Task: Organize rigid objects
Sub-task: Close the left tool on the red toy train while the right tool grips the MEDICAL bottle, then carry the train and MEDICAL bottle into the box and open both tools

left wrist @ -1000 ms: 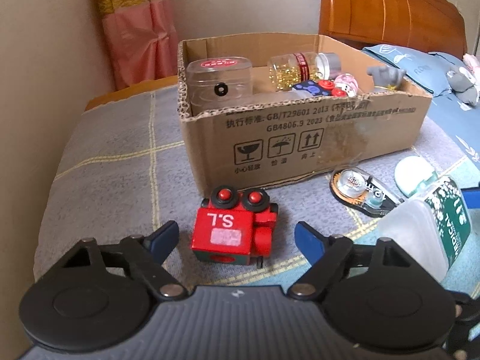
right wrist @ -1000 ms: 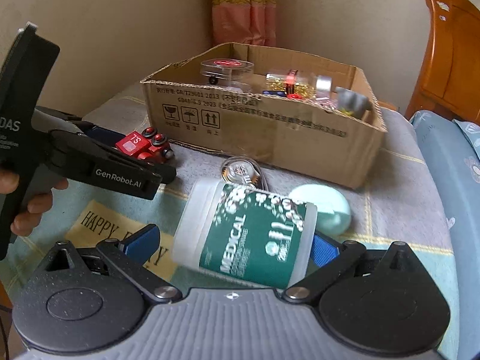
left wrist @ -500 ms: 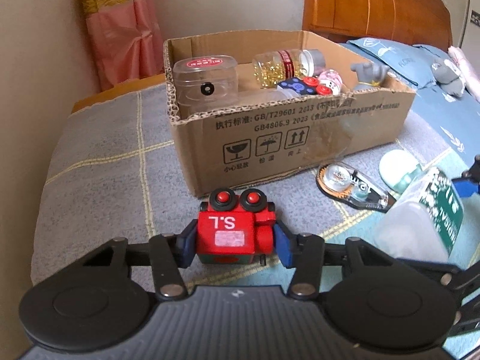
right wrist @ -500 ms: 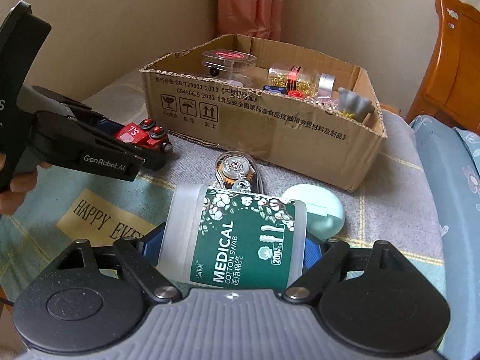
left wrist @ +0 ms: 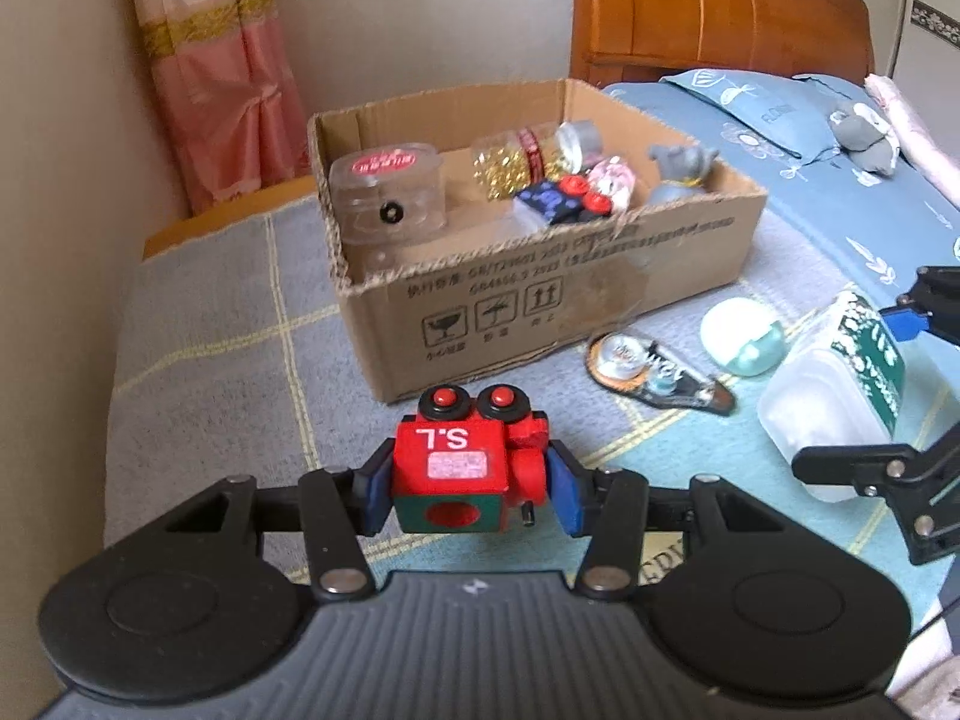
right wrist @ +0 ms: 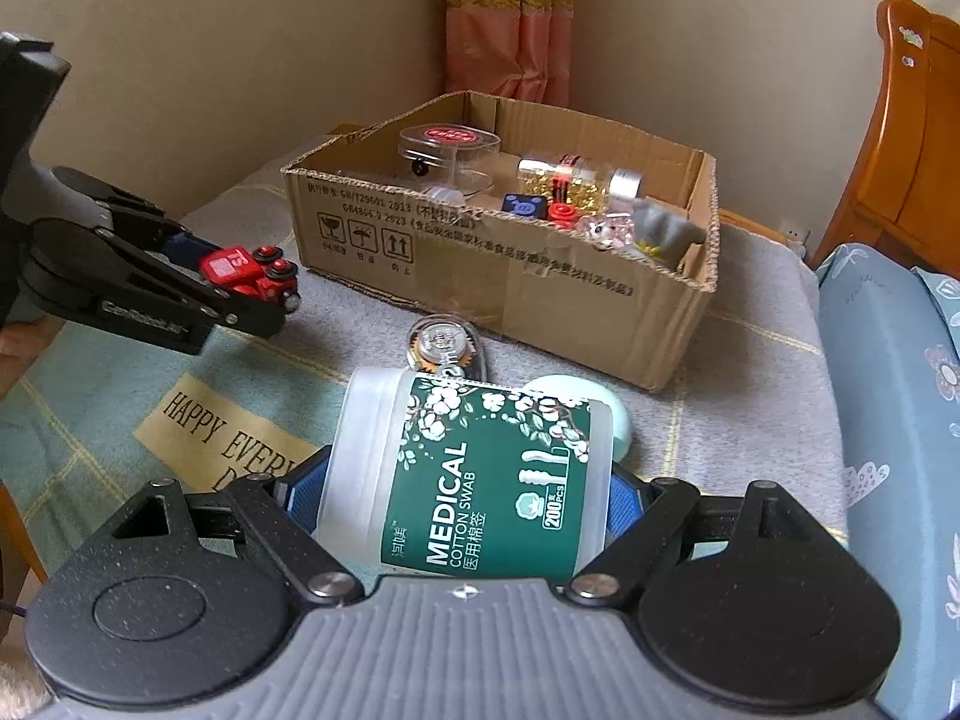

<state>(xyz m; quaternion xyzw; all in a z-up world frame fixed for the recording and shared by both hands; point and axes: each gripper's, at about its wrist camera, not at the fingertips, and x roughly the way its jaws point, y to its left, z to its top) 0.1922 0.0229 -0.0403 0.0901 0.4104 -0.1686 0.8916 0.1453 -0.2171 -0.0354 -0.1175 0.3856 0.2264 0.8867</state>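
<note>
Toy train (left wrist: 469,468), red block marked "S.L": one, pinched between the left gripper (left wrist: 468,495) fingers (left wrist: 377,489), both blue pads flat on its sides, held above the blanket-covered table (left wrist: 228,360) just in front of the cardboard box (left wrist: 540,294). Cotton swab jar (right wrist: 474,480), "MEDICAL COTTON SWAB": one, lying sideways, clamped end to end by the right gripper (right wrist: 465,501), fingers (right wrist: 303,489) spread wide to fit it. Still on the table: one correction tape dispenser (left wrist: 654,366) and one mint egg-shaped case (left wrist: 744,336), side by side near the box's front wall. In the box, countable: one clear round tub with red lid (left wrist: 390,192), one bottle of gold beads (left wrist: 528,159) lying down, one grey figurine (left wrist: 681,165), plus a cluster of small blue, red and pink pieces I can't separate. Versus 1.0 s ago: left fingers were wide apart with the train sitting on the blanket between them; closed on it by 0.5 s ago, and now it's lifted and tipped so the green underside shows. Right fingers have also closed on the jar, and it sits closer to the camera.
</note>
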